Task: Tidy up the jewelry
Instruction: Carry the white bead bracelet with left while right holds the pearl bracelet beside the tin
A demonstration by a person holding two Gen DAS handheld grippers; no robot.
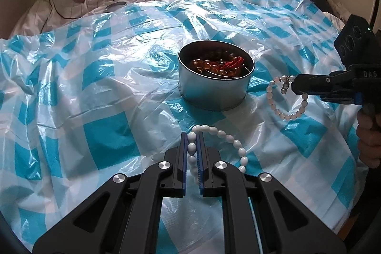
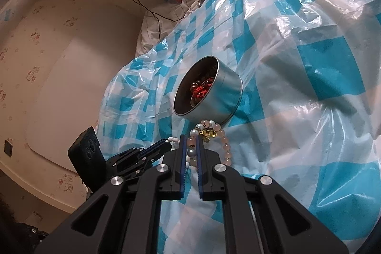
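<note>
Left wrist view: nearest the camera, the left gripper (image 1: 192, 142) is closed almost fully on a white bead bracelet (image 1: 228, 142), its beads pinched between the blue pads while the rest loops out to the right above the blue-and-white checked plastic sheet (image 1: 95, 92) spread over the bed. Beyond stands a round metal tin (image 1: 214, 89) holding amber beads and a red cord. At the right, the right gripper (image 1: 295, 85) grips a pale pink bead bracelet (image 1: 283, 108) that hangs free beside the tin.

Right wrist view: the right gripper (image 2: 191, 144) is nearly closed, clamping the pink bracelet (image 2: 225, 146) just before the tin (image 2: 223, 97). The left gripper (image 2: 164, 146) sits close at the left.
</note>
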